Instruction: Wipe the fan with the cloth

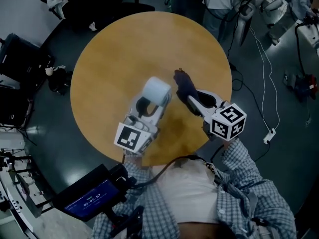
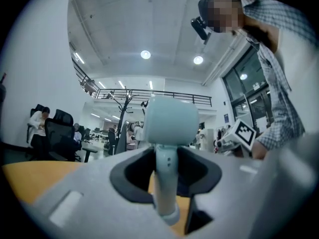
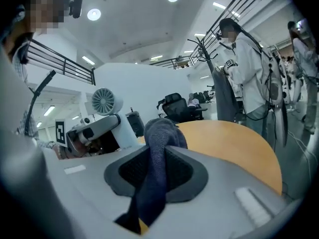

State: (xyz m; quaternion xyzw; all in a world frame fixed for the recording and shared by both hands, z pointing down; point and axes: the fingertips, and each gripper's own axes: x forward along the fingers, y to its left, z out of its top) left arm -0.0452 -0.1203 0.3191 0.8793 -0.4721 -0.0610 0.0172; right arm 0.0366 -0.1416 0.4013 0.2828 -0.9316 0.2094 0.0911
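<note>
A small pale-blue fan [image 1: 157, 90] is held over the round wooden table [image 1: 114, 63]. My left gripper [image 1: 149, 106] is shut on its stem. In the left gripper view the stem [image 2: 164, 183] stands upright between the jaws, with the fan's head [image 2: 172, 121] above them. My right gripper [image 1: 192, 99] is shut on a dark blue cloth [image 1: 185, 85], which sticks out just right of the fan, close to it. In the right gripper view the cloth [image 3: 155, 153] hangs bunched between the jaws, and the fan's round grille [image 3: 105, 101] faces it from the left.
The table's near edge [image 1: 169, 161] is right in front of me. A dark screen [image 1: 92, 198] hangs at my lower left. Office chairs [image 1: 20, 59] and equipment stand left of the table. Cables and a power strip [image 1: 269, 135] lie on the floor at right. People stand at the back.
</note>
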